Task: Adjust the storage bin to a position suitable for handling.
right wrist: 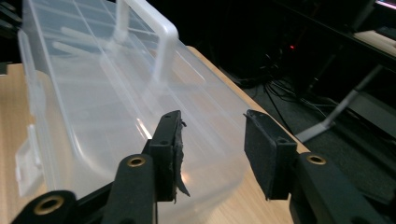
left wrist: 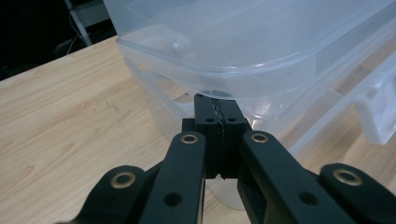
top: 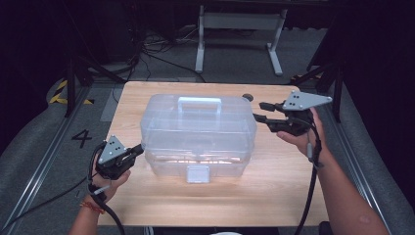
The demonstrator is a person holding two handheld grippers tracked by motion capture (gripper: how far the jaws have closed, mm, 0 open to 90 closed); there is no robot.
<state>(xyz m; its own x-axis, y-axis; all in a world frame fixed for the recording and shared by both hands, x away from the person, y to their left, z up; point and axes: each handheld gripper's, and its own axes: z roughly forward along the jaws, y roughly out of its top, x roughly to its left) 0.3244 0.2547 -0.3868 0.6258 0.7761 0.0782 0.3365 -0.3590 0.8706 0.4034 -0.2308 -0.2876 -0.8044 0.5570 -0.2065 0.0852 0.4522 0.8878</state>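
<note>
Here my left gripper (left wrist: pixel 218 112) has its fingers pressed together at the clear box (top: pixel 198 134), while my right gripper (right wrist: pixel 212 156) stands half open, empty, beside it.

Black tools (top: pixel 259 111), grey plates, red wristband (top: pixel 91 207)

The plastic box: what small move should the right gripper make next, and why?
Probably move the right gripper in toward the end of the plastic box. Its jaws stand open with nothing between them, just off that end, while the shut left gripper rests at the opposite corner.
</note>
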